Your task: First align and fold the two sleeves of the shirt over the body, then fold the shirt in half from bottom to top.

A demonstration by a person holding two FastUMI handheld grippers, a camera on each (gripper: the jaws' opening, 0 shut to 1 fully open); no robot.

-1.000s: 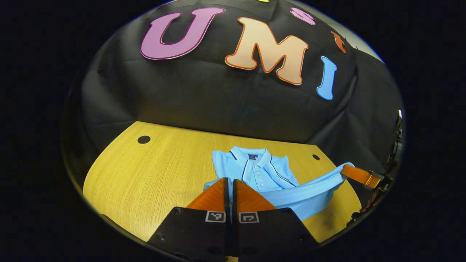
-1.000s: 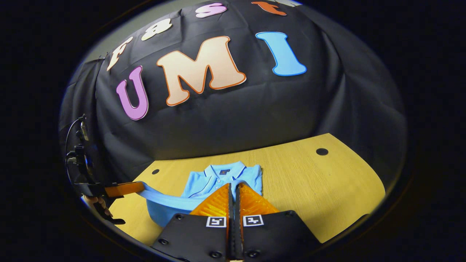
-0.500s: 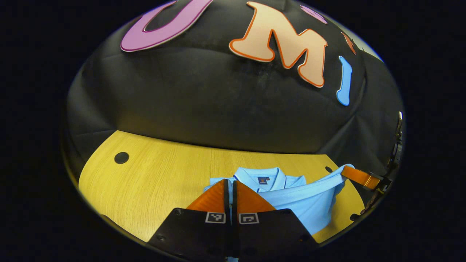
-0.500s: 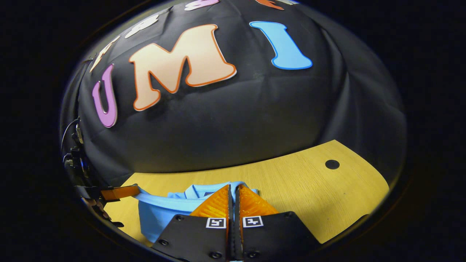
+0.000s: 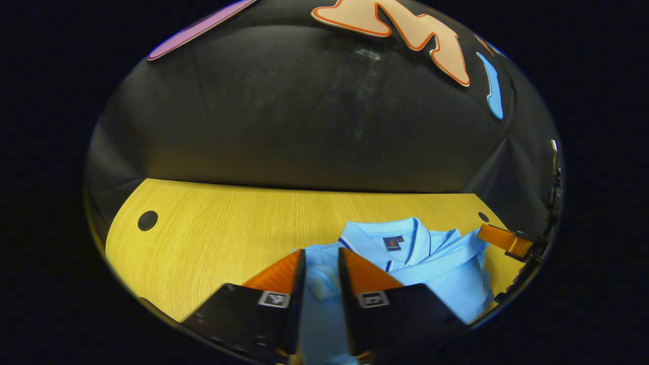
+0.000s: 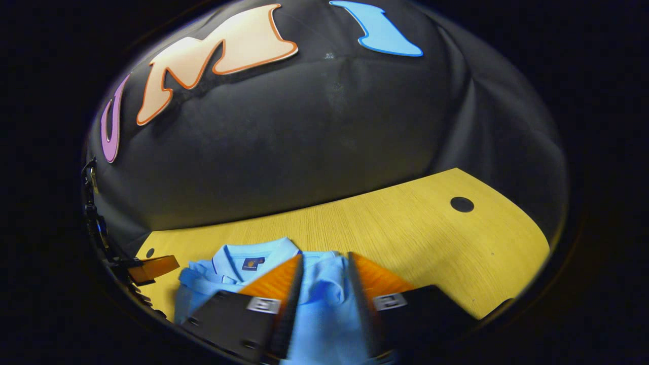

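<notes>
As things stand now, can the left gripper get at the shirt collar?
Probably yes. The left gripper has its jaws open over the shirt, and the collar lies just ahead of it on the table, with nothing between them.

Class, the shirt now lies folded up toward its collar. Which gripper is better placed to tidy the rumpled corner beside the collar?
Probably the left. In the right gripper view, the rumpled corner of the shirt lies next to the left gripper, while the right gripper, fingers open, sits beyond the collar.
</notes>
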